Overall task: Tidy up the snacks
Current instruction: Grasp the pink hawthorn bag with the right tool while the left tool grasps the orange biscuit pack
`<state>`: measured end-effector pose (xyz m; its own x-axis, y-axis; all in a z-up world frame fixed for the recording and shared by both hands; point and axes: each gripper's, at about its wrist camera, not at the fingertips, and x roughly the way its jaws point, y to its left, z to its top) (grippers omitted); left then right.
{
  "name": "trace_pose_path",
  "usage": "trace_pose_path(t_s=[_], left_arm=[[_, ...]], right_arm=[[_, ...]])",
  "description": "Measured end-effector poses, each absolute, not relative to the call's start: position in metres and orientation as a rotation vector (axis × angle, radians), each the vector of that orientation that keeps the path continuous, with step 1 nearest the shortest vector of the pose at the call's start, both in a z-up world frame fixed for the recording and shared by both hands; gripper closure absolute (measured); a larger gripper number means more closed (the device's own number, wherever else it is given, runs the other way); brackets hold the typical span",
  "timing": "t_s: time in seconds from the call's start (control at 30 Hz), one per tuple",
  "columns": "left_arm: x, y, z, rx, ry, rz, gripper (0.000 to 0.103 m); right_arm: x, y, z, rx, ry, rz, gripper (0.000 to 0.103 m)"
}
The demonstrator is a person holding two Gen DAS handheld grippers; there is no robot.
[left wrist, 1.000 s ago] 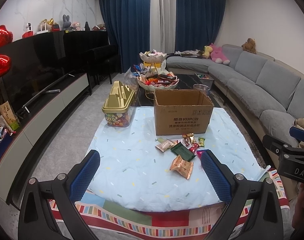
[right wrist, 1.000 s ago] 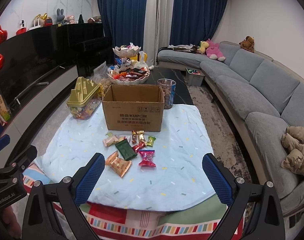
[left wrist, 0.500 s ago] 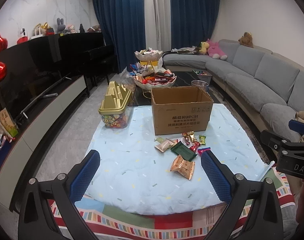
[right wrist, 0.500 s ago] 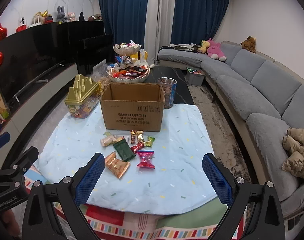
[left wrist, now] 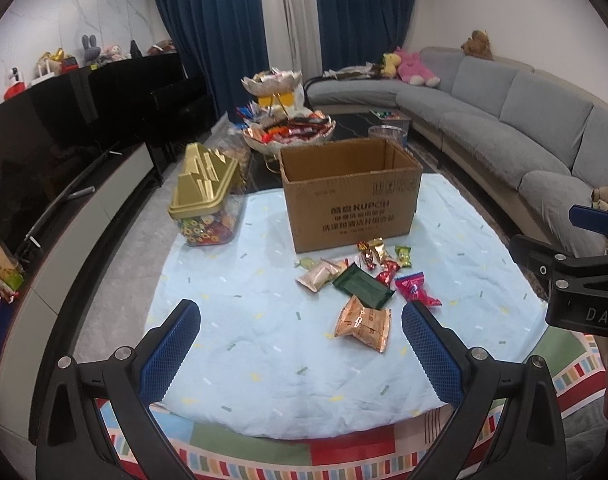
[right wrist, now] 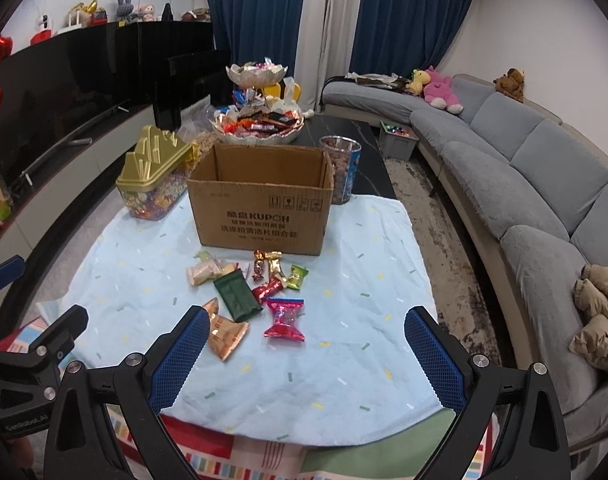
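Observation:
An open cardboard box [left wrist: 349,196] [right wrist: 260,200] stands on a light blue cloth. In front of it lie several loose snacks: an orange packet [left wrist: 363,322] [right wrist: 224,330], a dark green packet [left wrist: 361,286] [right wrist: 236,292], a pink packet [left wrist: 415,290] [right wrist: 284,320], a beige packet [left wrist: 317,276] [right wrist: 202,274] and small candies [left wrist: 377,254] [right wrist: 274,268]. My left gripper [left wrist: 302,354] is open and empty, near the orange packet. My right gripper [right wrist: 305,358] is open and empty, just short of the pink packet.
A gold-lidded candy jar [left wrist: 206,200] [right wrist: 154,178] stands left of the box. A tiered snack bowl [right wrist: 258,120] and a clear jar [right wrist: 341,170] stand behind the box. A grey sofa [right wrist: 523,184] runs along the right, a TV unit [left wrist: 44,184] along the left.
Both grippers have moved forward and lower toward the table; the box and snacks look larger and closer. Both stay open and nothing on the table has moved.

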<state>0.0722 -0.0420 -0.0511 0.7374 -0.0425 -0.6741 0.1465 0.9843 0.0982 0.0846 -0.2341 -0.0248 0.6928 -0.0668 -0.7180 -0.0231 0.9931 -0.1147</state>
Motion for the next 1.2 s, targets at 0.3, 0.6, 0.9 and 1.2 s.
trace_pose_path(t_s=[0.3,0.6,0.9,1.2], left_arm=[[0.105,-0.052,-0.08,0.142,0.788,-0.15,0.001],[0.129,-0.069,-0.112,0.15,0.847,-0.214,0.003],[0.146,-0.082,-0.147,0.16,0.91,-0.286,0.008],[0.158,-0.096,-0.178,0.194,0.933,-0.338,0.008]], right_arm=[[0.112,-0.238,-0.053,-0.114,0.866,-0.016,0.004],[0.14,-0.243,-0.08,-0.114,0.911,0.0,0.004],[0.162,-0.246,-0.111,-0.145,0.959,0.021,0.004],[0.182,-0.248,-0.146,-0.151,1.022,0.055,0.012]])
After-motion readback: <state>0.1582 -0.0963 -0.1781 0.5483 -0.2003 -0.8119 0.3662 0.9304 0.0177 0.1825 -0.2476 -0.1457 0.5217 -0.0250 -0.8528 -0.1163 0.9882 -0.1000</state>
